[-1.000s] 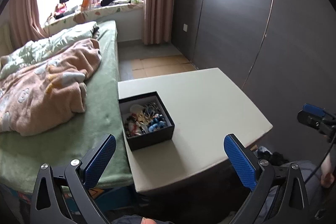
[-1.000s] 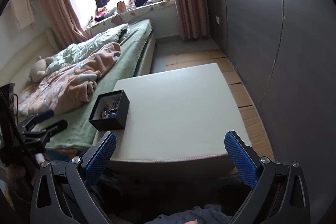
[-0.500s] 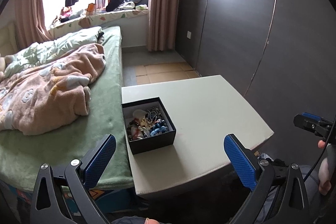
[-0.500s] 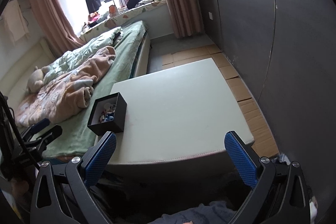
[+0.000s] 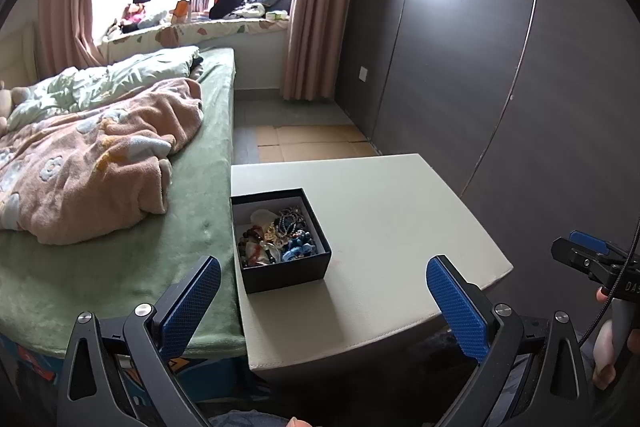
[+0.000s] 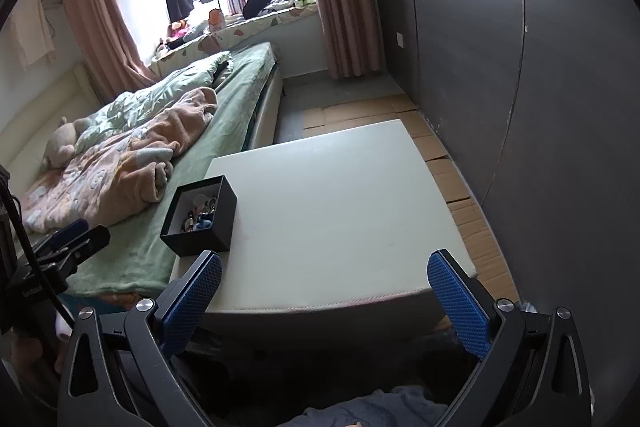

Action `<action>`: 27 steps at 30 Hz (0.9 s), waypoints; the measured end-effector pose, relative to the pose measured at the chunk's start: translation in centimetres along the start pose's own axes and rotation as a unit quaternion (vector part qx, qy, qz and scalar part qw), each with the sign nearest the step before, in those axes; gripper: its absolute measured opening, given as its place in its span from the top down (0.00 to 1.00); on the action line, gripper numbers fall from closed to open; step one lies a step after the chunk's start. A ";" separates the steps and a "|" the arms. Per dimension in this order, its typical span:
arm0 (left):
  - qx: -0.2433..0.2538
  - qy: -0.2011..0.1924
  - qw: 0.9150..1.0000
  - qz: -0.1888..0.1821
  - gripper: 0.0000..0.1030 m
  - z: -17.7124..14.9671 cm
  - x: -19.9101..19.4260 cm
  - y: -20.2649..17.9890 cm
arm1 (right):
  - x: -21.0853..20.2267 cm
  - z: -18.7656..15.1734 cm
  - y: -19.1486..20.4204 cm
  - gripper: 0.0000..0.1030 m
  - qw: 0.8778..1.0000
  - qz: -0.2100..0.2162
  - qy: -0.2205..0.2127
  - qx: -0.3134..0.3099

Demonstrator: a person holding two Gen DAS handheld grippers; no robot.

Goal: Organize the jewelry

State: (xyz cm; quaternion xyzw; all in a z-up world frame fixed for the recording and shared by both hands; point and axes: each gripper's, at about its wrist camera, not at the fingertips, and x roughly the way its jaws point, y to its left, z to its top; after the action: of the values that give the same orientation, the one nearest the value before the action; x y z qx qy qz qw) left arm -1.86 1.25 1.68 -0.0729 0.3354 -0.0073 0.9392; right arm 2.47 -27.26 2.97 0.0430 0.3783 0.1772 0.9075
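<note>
A black open box [image 5: 284,275] full of mixed jewelry [image 5: 276,237] stands at the left near corner of a pale table [image 5: 392,227]. The box also shows in the right wrist view [image 6: 216,223] on the table [image 6: 340,211]. My left gripper [image 5: 322,301] is open and empty, held short of the table's near edge, just in front of the box. My right gripper [image 6: 324,297] is open and empty, in front of the table's near edge, right of the box. The right gripper appears at the right edge of the left wrist view [image 5: 588,259]; the left gripper appears at the left of the right wrist view [image 6: 68,239].
A bed [image 5: 132,259] with a green sheet and a pink blanket [image 5: 92,163] butts against the table's left side. A dark wardrobe wall [image 5: 500,87] stands to the right. Cardboard sheets [image 5: 312,143] lie on the floor beyond the table.
Both grippers have drifted slightly; the box and table now sit a little lower and nearer in the left view. Both grippers stay open and empty.
</note>
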 end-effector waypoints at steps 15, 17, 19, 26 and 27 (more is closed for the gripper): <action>-0.013 -0.006 1.000 0.000 0.00 -0.1 -0.3 0.6 | -0.1 0.1 0.0 0.00 1.000 0.000 0.001 0.001; -0.014 -0.006 1.000 -0.002 0.00 -0.1 -0.3 0.6 | -0.1 0.1 -0.1 0.00 1.000 0.000 0.002 0.001; -0.014 -0.006 1.000 -0.002 0.00 -0.1 -0.3 0.6 | -0.1 0.0 -0.1 0.00 1.000 0.000 0.002 0.001; -0.014 -0.006 1.000 -0.002 0.00 -0.1 -0.2 0.6 | -0.2 0.0 -0.1 0.00 1.000 0.000 0.002 0.003; -0.014 -0.006 1.000 -0.003 0.00 -0.1 -0.2 0.6 | -0.1 0.1 -0.1 0.00 1.000 0.000 0.002 0.002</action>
State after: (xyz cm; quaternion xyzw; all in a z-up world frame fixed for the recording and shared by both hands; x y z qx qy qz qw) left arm -2.12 1.82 1.69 -0.0868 0.3292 -0.0045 0.9403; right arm 2.45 -27.40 3.08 0.0450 0.3805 0.1768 0.9066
